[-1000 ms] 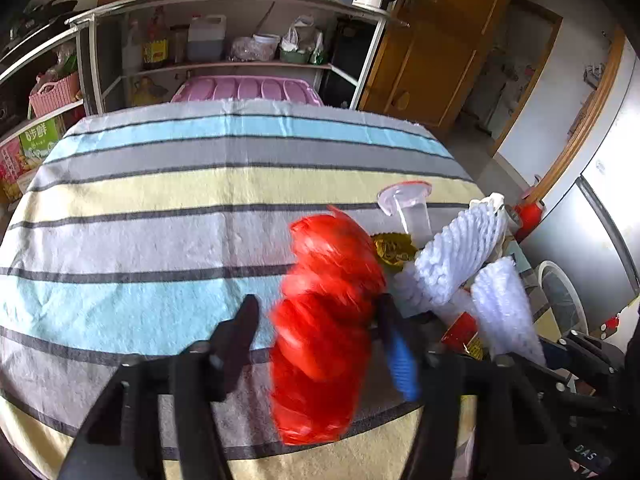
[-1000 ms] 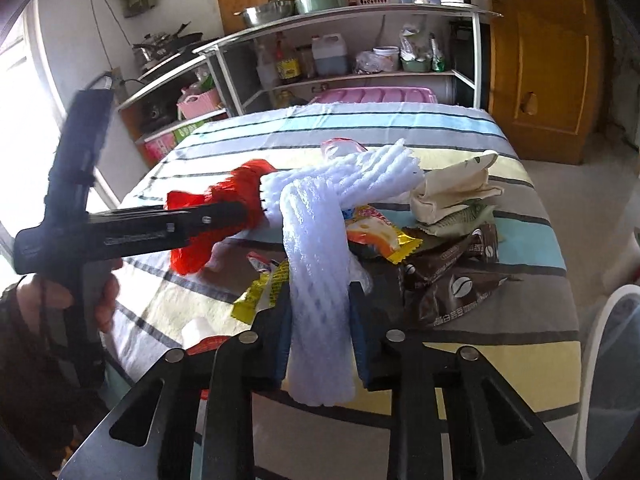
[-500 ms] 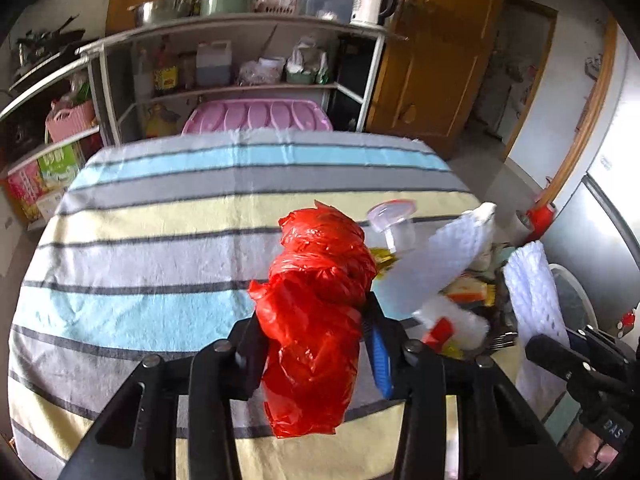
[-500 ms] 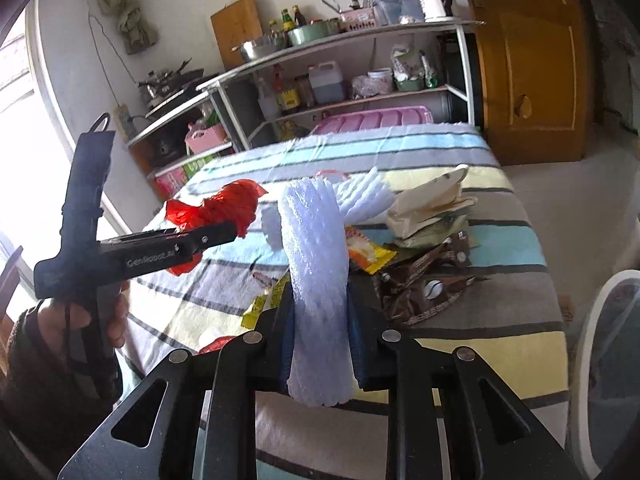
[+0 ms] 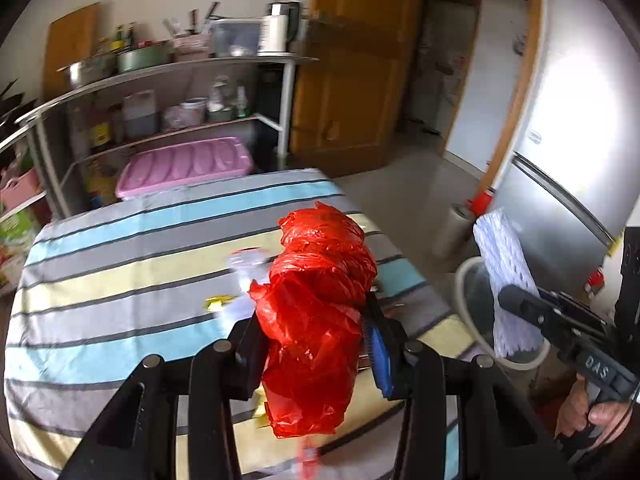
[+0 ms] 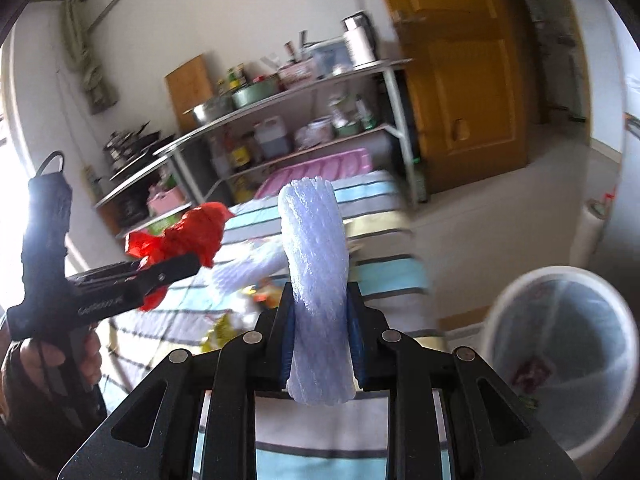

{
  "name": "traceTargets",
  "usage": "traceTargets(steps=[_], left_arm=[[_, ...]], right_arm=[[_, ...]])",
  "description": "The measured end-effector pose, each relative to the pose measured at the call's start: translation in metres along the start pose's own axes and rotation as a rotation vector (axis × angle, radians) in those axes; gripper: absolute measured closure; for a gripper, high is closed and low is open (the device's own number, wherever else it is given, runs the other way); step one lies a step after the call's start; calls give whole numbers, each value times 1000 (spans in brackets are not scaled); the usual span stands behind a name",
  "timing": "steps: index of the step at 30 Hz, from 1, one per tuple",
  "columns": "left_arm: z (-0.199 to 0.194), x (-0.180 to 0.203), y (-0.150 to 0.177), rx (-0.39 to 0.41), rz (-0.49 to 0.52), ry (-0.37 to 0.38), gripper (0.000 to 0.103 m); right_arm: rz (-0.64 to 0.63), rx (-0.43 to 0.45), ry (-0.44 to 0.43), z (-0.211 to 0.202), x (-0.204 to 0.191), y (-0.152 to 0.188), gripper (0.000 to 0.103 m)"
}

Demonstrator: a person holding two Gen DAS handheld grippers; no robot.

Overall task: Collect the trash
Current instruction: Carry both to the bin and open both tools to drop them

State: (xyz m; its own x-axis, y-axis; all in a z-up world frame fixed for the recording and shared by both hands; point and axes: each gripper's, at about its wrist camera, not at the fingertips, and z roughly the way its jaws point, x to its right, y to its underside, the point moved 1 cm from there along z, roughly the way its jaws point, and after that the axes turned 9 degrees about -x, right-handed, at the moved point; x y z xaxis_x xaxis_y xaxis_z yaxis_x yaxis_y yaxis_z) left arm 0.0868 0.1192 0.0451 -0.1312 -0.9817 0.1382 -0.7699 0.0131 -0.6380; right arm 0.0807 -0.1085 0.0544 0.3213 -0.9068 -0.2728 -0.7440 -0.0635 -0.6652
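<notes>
You lifted both loads off the striped table (image 5: 100,280), left gripper (image 5: 316,344) clenched on the red bag (image 5: 320,312) and right gripper (image 6: 320,332) clamping the foam net (image 6: 316,280), toward the bin (image 6: 560,320) beside that table, ready for dropping.

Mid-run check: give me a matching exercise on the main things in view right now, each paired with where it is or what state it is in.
Things:
1. crumpled red plastic bag
2. white foam mesh sleeve
3. white lined waste bin
4. pink ribbed plastic lid

Places or states:
A. on the floor beside the striped table
B. clamped in the left tool
C. beyond the table's far edge, by the metal shelves
D. clamped in the right tool

Pairs: 1-B, 2-D, 3-A, 4-C
</notes>
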Motion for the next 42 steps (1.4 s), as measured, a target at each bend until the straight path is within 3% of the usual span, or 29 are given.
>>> traceTargets(steps=[11, 17, 24, 37, 42], left_arm=[[31, 99, -19, -44, 152, 158, 58], [66, 157, -18, -120, 234, 235, 58], [101, 209, -11, -198, 310, 258, 58], [149, 244, 4, -333, 320, 247, 55], [151, 237, 6, -341, 310, 249, 41]], right_arm=[[157, 42, 160, -51, 81, 14, 79], [230, -1, 227, -56, 121, 29, 79], [286, -52, 293, -51, 160, 41, 79], [346, -188, 362, -21, 209, 63, 78], [348, -207, 380, -17, 213, 65, 74]])
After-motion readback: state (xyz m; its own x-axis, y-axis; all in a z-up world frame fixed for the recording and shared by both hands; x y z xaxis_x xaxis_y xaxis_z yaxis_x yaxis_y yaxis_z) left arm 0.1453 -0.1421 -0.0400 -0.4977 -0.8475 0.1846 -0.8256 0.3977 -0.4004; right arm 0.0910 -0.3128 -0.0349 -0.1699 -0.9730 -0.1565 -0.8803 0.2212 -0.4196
